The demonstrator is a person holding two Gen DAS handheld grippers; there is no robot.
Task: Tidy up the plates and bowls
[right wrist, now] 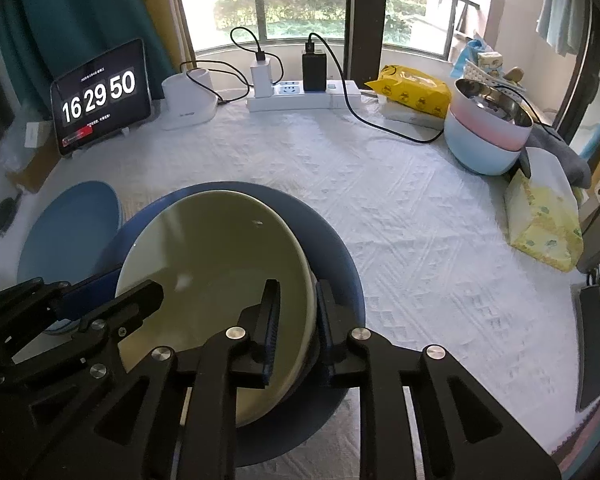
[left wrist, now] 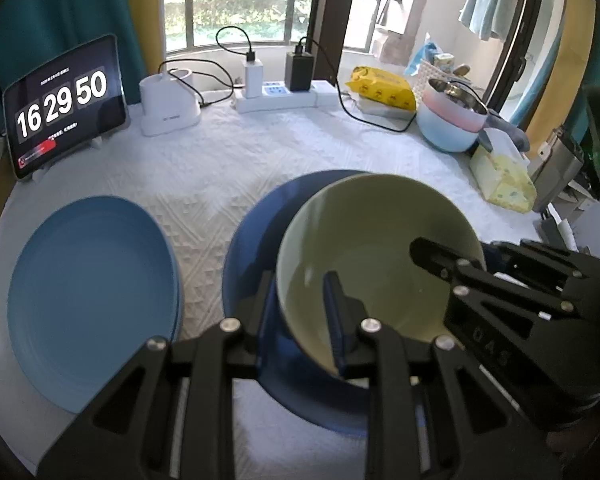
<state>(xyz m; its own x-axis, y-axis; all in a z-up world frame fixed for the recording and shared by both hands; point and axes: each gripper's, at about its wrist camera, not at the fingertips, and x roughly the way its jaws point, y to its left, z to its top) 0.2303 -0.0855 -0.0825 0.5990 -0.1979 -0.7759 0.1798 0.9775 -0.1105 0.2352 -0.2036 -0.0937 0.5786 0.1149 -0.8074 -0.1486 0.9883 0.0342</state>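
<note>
At the near middle of the bench, the green bowl [right wrist: 220,264] sits on the dark blue plate [right wrist: 332,240]. Left gripper [left wrist: 300,312] pinches its left rim; right gripper [right wrist: 298,320] straddles its right rim, slackened, likely releasing.

I count two blue plates, a light one [left wrist: 92,300] and a dark one [left wrist: 252,248]; one green bowl [left wrist: 372,240]; three stacked bowls [left wrist: 452,120]; two chargers [left wrist: 254,76]; one tablet [left wrist: 64,104]; and my two claws [left wrist: 300,316] [right wrist: 296,320].
</note>
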